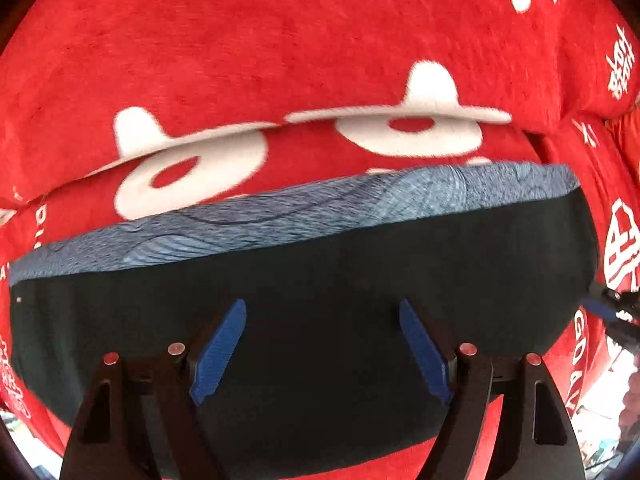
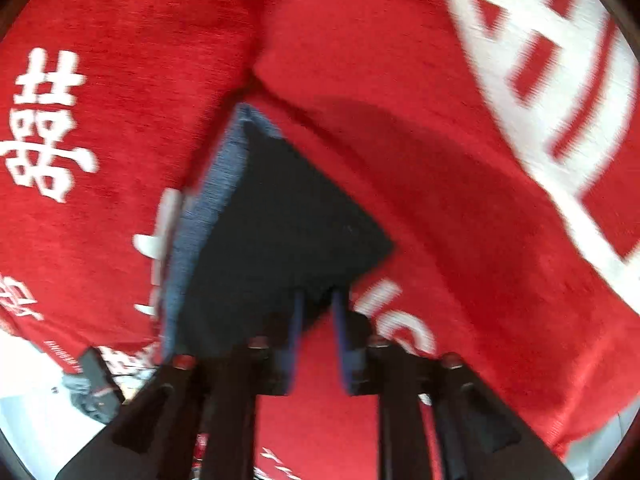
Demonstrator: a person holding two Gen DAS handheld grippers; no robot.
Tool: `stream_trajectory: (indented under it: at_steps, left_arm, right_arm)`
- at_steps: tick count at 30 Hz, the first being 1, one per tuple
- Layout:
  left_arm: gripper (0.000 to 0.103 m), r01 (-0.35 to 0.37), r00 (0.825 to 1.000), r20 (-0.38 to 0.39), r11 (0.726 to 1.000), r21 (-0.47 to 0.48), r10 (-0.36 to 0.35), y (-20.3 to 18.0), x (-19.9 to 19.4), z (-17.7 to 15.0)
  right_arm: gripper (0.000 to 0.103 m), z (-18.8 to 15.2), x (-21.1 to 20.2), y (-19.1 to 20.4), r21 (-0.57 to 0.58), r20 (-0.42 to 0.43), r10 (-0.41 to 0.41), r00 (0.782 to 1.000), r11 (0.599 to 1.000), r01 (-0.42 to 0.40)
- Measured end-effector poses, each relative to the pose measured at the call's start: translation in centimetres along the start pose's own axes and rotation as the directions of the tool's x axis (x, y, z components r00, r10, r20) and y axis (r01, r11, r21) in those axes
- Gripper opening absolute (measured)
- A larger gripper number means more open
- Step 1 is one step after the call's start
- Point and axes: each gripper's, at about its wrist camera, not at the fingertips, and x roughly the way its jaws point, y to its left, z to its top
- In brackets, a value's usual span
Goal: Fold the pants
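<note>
Home, red fleece blanket (image 1: 280, 40), printed characters

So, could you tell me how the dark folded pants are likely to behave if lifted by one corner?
The pants will probably flop and unfold, since they lie as soft flat layers. The fuzzy red blanket beneath may drag on them when pushed. The right tool straddles only a thin corner, so that grip may slip.

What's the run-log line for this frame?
pants: flat on red blanket | left gripper: open above | right gripper: at edge, grip unclear
</note>
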Motion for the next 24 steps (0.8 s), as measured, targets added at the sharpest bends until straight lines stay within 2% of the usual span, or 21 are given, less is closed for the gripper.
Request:
stream_trajectory:
  at_steps: [1,3,5,6,7,8,10,12,14,15,16,17,18,20,24]
  left_arm:
    - [0.08,-0.005,1.0,0.014,1.0,-0.003,0.005,0.4,-0.3,-0.2]
    - [0.08,-0.013,1.0,0.011,1.0,-0.005,0.013,1.0,0.1,-0.4]
    - [0.08,-0.023,0.999,-0.022,1.0,-0.01,0.023,1.1,1.3,-0.4]
    - [0.08,-0.029,0.999,-0.028,0.999,-0.019,0.028,1.0,2.1,-0.4]
    - [0.08,-0.038,0.999,-0.027,0.999,-0.024,0.037,1.1,2.3,-0.5]
    - [0.08,-0.047,0.999,-0.025,0.999,-0.026,0.046,0.9,2.0,-0.5]
    - [0.08,-0.012,1.0,-0.019,1.0,-0.026,0.011,0.7,1.3,-0.5]
    - [0.08,-0.007,1.0,-0.013,1.0,-0.008,0.007,0.5,0.8,-0.9]
    - [0.08,-0.011,1.0,-0.027,1.0,0.007,0.011,0.4,1.2,-1.4]
    - [0.081,-0.019,0.999,-0.046,1.0,0.01,0.019,0.5,1.7,-1.7]
    - [0.081,-0.021,0.999,-0.037,1.0,0.013,0.022,0.5,1.6,-1.9]
    - [0.081,-0.028,0.999,-0.038,0.999,0.016,0.028,0.6,1.4,-2.0]
    - [0.081,-0.026,0.998,-0.051,1.0,0.012,0.027,0.9,0.9,-2.3]
    - [0.081,-0.013,0.999,-0.037,1.0,-0.008,0.013,2.0,-0.2,-2.8]
    - [0.081,-0.023,1.0,-0.019,0.997,-0.069,0.021,7.2,-2.4,-5.2]
  right_arm:
    - [0.04,-0.3,-0.4,-0.4,0.005,0.014,0.038,0.999,0.999,-0.038]
    - [0.04,-0.1,0.0,-0.9,0.021,0.008,0.058,0.998,0.998,-0.058]
    - [0.04,0.6,2.0,-2.3,0.108,-0.023,0.103,0.994,0.989,-0.1]
    - [0.04,0.8,2.5,-2.8,0.147,-0.007,0.143,0.99,0.979,-0.14]
    - [0.035,1.3,2.6,-3.1,0.183,0.009,0.171,0.985,0.968,-0.17]
    - [0.016,1.4,2.7,-2.7,0.185,-0.006,0.167,0.986,0.969,-0.163]
    - [0.013,1.4,1.4,-1.3,0.121,0.002,0.164,0.987,0.979,-0.163]
    - [0.012,1.4,-0.1,0.3,0.029,0.01,0.136,0.991,0.99,-0.136]
    - [0.012,1.6,0.4,0.1,-0.029,-0.014,0.024,1.0,0.999,-0.024]
    - [0.014,1.7,1.1,-0.3,-0.033,-0.039,-0.026,0.999,0.999,0.025]
    - [0.021,1.9,1.9,-1.1,-0.013,-0.064,-0.053,0.997,0.999,0.052]
    - [0.023,2.0,1.6,-1.5,0.025,-0.046,-0.026,0.999,0.999,0.028]
    - [0.028,1.8,1.1,-1.5,0.032,-0.036,-0.034,0.999,0.999,0.035]
    - [0.053,1.0,-0.9,-0.4,-0.017,0.023,-0.112,0.993,0.994,0.112]
    - [0.053,-1.9,-2.6,4.1,-0.204,0.012,-0.136,0.991,0.97,0.136]
